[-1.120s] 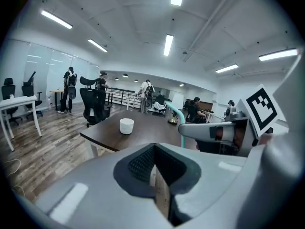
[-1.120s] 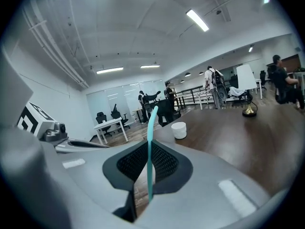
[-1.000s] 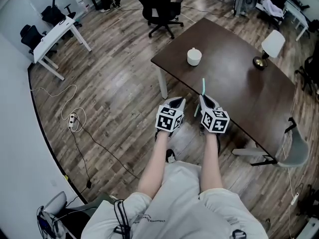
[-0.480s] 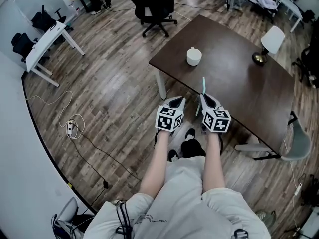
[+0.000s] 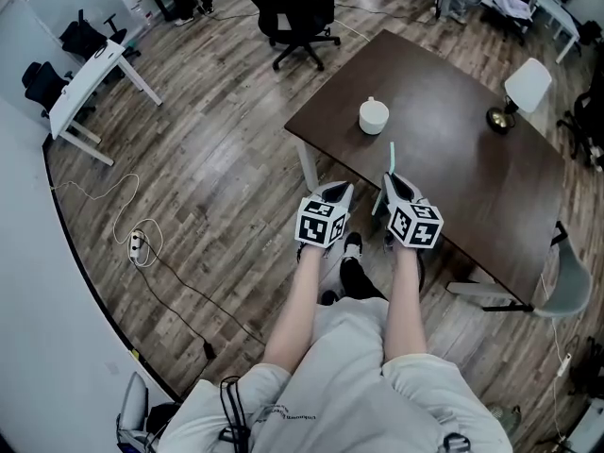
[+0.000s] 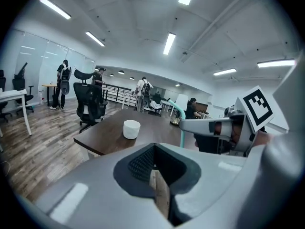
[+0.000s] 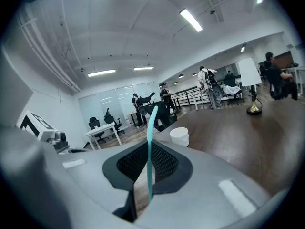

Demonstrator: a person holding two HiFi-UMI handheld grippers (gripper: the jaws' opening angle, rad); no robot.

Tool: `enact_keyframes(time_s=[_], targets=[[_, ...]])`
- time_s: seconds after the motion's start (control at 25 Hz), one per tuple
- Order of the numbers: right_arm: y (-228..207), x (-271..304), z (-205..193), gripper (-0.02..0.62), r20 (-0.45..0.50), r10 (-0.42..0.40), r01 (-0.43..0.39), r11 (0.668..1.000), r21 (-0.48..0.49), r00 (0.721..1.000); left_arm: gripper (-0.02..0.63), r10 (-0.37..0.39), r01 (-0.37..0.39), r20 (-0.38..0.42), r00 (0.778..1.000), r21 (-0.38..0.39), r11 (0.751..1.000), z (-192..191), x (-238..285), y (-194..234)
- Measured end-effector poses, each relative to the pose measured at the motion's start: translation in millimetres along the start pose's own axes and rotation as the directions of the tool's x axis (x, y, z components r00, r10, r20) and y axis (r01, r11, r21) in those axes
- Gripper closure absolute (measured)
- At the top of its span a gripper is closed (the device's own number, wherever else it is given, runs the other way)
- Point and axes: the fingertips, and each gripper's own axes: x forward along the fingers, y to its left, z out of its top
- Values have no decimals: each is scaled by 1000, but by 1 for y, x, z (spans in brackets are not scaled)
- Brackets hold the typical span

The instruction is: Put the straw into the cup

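A: Right gripper point(image 5: 390, 181), jaw state?

B: Closed on the teal straw point(image 7: 149, 149). The right gripper view shows it pinched near its lower end. It stands upright between the jaws, and its top bends slightly to one side.

A: Left gripper point(image 5: 341, 192)?

B: Jaws together, nothing between them. It is held just beside the right gripper, and both are at the near edge of the dark table point(image 5: 472, 173).

A: Cup position?

B: The white cup point(image 5: 374, 116) is upright on the table near its corner, beyond both grippers. The straw tip points toward it but is apart from it. The straw is not yet in the cup.

A: Anything else on the table?

B: A lamp point(image 5: 525, 85) with a white shade on the far side, well apart from the cup.
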Motion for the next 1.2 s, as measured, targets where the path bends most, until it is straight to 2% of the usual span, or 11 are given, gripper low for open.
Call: enact_keyframes(time_s=[0.24, 0.44, 0.72, 0.96, 1.2], targets=[[-11, 41, 23, 548, 16, 14, -15, 1000, 24, 1000, 606, -21, 21, -40, 999, 0, 1000, 9, 34, 24], [-28, 74, 52, 548, 39, 15, -17, 999, 45, 999, 606, -20, 21, -30, 999, 19, 1000, 40, 60, 45], [-45, 115, 75, 548, 42, 41, -43, 998, 45, 998, 606, -14, 15, -41, 999, 32, 999, 62, 95, 68], [-65, 137, 101, 548, 64, 43, -47, 997, 66, 997, 605, -8, 10, -40, 999, 55, 998, 90, 118, 77], [-83, 160, 107, 548, 58, 52, -58, 993, 99, 997, 604, 1, 4, -74, 997, 66, 998, 93, 143, 85]])
